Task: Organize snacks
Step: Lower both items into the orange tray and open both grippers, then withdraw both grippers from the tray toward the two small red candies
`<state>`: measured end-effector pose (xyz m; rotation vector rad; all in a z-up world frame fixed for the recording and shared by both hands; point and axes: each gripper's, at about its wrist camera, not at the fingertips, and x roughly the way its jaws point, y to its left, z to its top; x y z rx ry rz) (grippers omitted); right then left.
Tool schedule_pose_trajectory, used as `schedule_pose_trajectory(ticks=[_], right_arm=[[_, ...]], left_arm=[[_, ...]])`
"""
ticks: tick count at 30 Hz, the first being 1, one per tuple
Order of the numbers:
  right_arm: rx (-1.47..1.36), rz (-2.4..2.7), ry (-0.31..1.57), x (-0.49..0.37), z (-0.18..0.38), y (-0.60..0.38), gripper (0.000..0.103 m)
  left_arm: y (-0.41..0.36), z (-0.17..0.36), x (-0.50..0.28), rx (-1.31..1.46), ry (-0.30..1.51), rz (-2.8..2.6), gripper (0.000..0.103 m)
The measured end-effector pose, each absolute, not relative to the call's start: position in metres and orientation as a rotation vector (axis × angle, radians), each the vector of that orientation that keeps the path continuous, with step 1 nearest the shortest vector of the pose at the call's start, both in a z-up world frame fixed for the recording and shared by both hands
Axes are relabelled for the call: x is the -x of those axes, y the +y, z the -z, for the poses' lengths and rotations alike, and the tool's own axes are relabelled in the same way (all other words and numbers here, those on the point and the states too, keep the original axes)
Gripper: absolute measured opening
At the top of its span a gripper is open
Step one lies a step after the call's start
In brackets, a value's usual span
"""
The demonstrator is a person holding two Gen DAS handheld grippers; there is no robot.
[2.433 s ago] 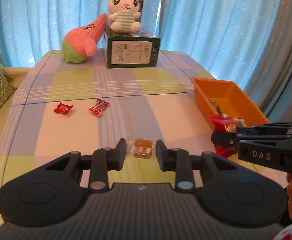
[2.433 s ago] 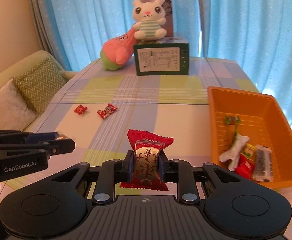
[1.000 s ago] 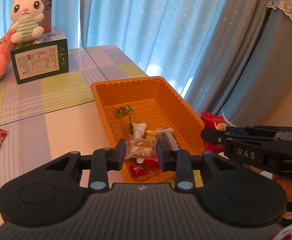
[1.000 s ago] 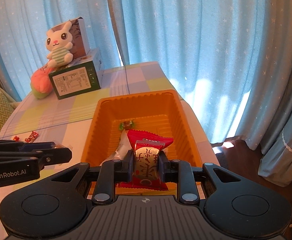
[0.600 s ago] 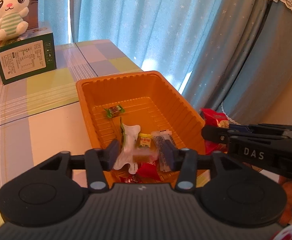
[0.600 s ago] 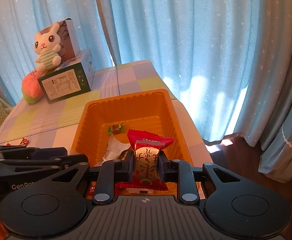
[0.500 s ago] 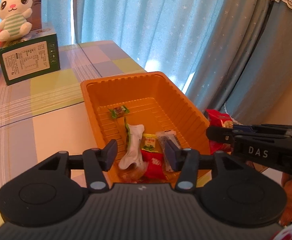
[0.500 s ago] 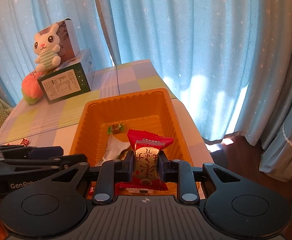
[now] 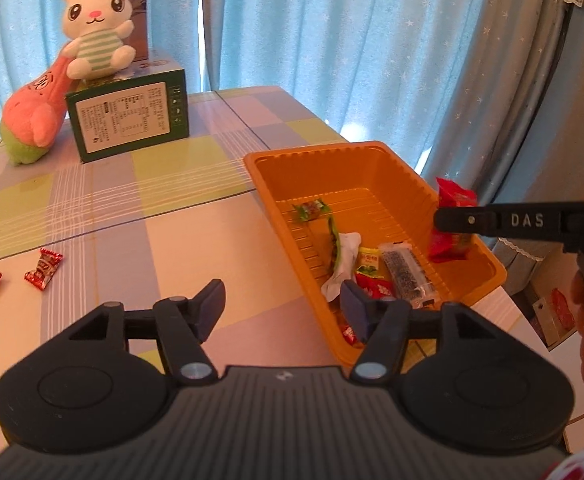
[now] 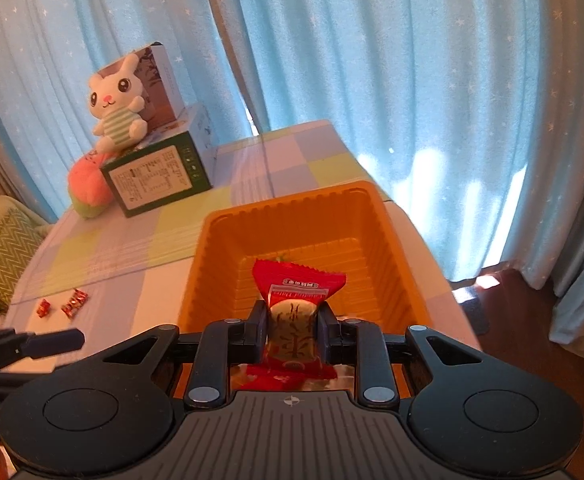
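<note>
Over the orange tray (image 10: 379,216), right gripper (image 10: 292,330) clamps a red snack (image 10: 295,300); left gripper (image 9: 282,308) gapes (seemingly empty).

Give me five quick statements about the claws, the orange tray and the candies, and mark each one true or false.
1. The right claw is shut on a red snack packet. True.
2. The left claw grips a brown candy. False: its jaws stand apart with nothing between them.
3. Two red candies lie on the table outside the orange tray. True.
4. The orange tray holds nothing. False: several wrapped snacks lie in it, among them a green-wrapped candy.
5. The rabbit plush sits inside the tray. False: it sits on top of the green box.
</note>
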<state>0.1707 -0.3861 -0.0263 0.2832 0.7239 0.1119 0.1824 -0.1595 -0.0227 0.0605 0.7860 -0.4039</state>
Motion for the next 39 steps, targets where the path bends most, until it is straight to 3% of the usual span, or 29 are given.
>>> schedule_pose_trajectory(ticks=[2,3,4,27,39], right_arm=[[-0.297,-0.102,0.714,-0.171,0.026,-0.386,0.045],[-0.302,-0.094,0.701,-0.169,0.024,-0.386,0.068],[-0.308,-0.091,0.687,-0.166,0.023,-0.386,0.074],[-0.267,-0.122,0.734,-0.078,0.001,-0.314,0.074],[-0.18,-0.22,0.734,-0.066,-0.005,-0.255,0.074]], left_arm=[[-0.156,0.022,-0.18,-0.065,0.785,0.397,0.067],[-0.153,0.022,-0.177,-0.067,0.783,0.393,0.067],[-0.151,0.021,-0.176,-0.069,0.781,0.389,0.068],[-0.078,-0.015,-0.102,0.005,0.728,0.296,0.078],[-0.025,-0.029,-0.073,0.037,0.7,0.213,0.078]])
